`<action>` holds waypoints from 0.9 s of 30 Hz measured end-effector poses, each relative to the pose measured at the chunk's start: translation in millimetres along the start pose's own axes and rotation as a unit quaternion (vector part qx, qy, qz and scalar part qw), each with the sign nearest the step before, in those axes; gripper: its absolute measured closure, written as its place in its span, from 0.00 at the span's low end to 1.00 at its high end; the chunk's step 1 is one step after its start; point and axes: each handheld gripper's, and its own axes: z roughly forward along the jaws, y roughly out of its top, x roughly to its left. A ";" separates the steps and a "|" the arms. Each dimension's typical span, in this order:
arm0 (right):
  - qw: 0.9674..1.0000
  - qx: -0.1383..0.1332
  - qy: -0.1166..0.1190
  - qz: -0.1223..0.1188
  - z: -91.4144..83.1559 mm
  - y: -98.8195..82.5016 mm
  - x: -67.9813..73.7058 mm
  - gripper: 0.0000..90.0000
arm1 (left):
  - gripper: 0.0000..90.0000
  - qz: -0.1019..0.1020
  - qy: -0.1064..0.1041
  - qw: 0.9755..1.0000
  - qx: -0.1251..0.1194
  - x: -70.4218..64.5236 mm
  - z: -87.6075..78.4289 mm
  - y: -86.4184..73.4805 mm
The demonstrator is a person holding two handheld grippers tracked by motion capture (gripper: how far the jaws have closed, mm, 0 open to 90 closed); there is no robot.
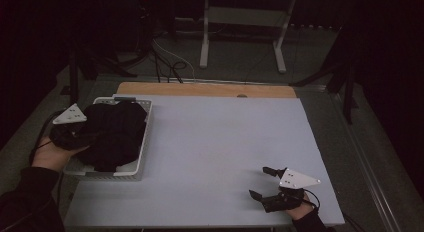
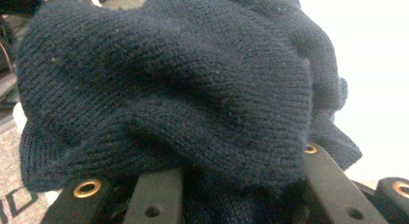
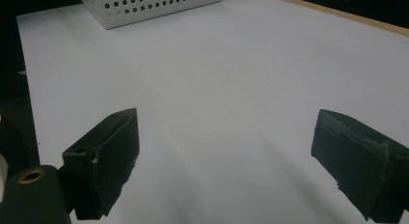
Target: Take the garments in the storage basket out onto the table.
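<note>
A dark knitted garment (image 1: 114,134) is piled in a white perforated basket (image 1: 145,142) at the table's left side. My left gripper (image 1: 80,137) reaches into the basket from the left and is pushed into the cloth. In the left gripper view the knit (image 2: 183,89) bulges over both black fingers (image 2: 159,197) and hides their tips; cloth is bunched between them. My right gripper (image 1: 258,182) rests low near the table's front right edge. Its jaws are wide open over bare white table (image 3: 226,156), with nothing between them.
The white tabletop (image 1: 225,142) has a wooden strip (image 1: 200,89) along its far edge. Beyond it are floor cables (image 1: 167,67) and a white metal stand (image 1: 242,27). In the right gripper view the basket's corner (image 3: 154,7) sits far off, across the table.
</note>
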 end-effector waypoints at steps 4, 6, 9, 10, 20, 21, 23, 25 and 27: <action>1.000 -0.001 0.000 -0.001 -0.2 0.3 0.1 0.11 | 0.79 -0.009 -0.007 1.000 -0.014 1.9 -7.4 2.5; 1.000 -0.001 -0.001 -0.001 -0.3 0.3 0.3 0.11 | 0.79 -0.012 -0.004 1.000 -0.024 2.6 -12.1 4.1; 1.000 -0.001 -0.001 0.001 -0.7 0.5 0.4 0.11 | 0.79 -0.013 0.000 0.999 -0.038 3.3 -18.4 6.6; 1.000 -0.002 -0.001 0.000 -0.7 0.5 0.4 0.11 | 0.79 -0.015 0.007 0.999 -0.043 3.1 -20.2 7.6; 1.000 -0.003 -0.002 0.001 -0.6 1.0 0.6 0.11 | 0.80 -0.019 0.018 0.995 -0.091 1.9 -37.8 21.2; 1.000 -0.003 -0.001 0.002 -0.8 1.1 0.6 0.11 | 0.80 -0.021 0.010 0.995 -0.096 2.7 -39.9 22.7; 1.000 -0.004 -0.002 0.001 -1.1 1.2 0.6 0.11 | 0.80 -0.024 0.023 0.994 -0.107 2.6 -44.6 25.6; 1.000 -0.004 -0.002 0.002 -1.3 1.0 0.6 0.11 | 0.80 -0.022 0.027 0.992 -0.118 2.7 -48.9 28.5; 1.000 -0.004 -0.003 0.002 -1.2 1.0 0.4 0.11 | 0.80 -0.018 0.023 0.992 -0.124 2.9 -52.8 31.5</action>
